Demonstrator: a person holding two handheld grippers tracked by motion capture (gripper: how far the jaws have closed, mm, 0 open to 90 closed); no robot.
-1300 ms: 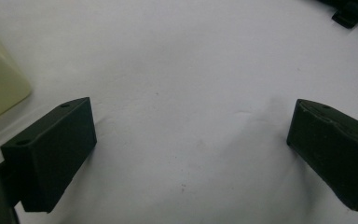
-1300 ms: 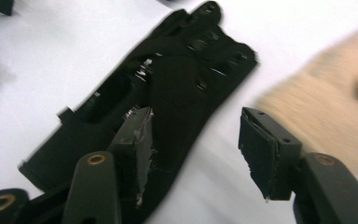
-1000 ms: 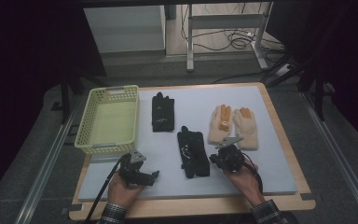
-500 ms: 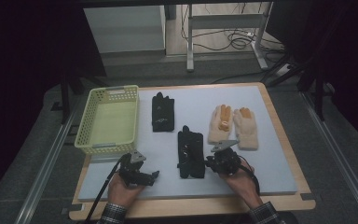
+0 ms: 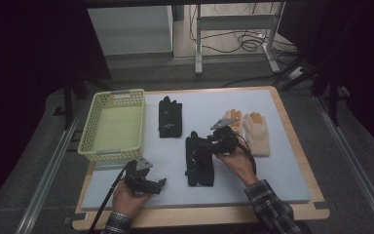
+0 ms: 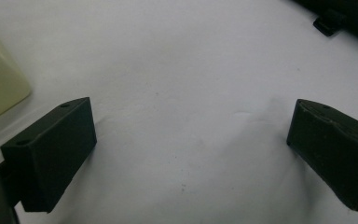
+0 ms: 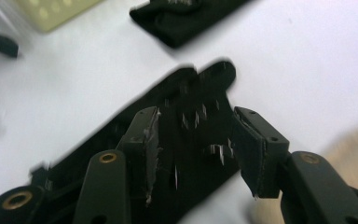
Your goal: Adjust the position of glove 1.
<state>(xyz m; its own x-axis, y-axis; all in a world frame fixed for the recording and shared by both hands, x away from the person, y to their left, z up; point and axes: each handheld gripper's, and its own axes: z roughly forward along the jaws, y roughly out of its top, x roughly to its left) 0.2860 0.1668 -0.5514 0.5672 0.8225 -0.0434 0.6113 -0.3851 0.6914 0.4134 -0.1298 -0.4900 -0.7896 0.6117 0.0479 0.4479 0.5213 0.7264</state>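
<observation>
A black glove point(image 5: 198, 163) lies flat mid-mat, fingers pointing away from me. My right gripper point(image 5: 200, 147) hovers over its finger end, and the right gripper view shows the glove point(image 7: 200, 88) under the gripper point(image 7: 196, 135). The jaws have just been opening and stand apart, with the pads not pressing on the fabric. My left gripper point(image 5: 157, 185) rests near the mat's front left. In its own view the left gripper point(image 6: 191, 140) is wide open over bare white mat with nothing between the jaws.
A second black glove point(image 5: 169, 117) lies farther back, and a tan pair of gloves point(image 5: 253, 130) lies to the right of my right hand. A pale yellow basket point(image 5: 111, 95) stands at the mat's left. The mat sits on a wooden board point(image 5: 292, 214).
My right hand moved away from me along the black glove, from its cuff end toward its fingers, and its jaws opened. The left hand kept still.
</observation>
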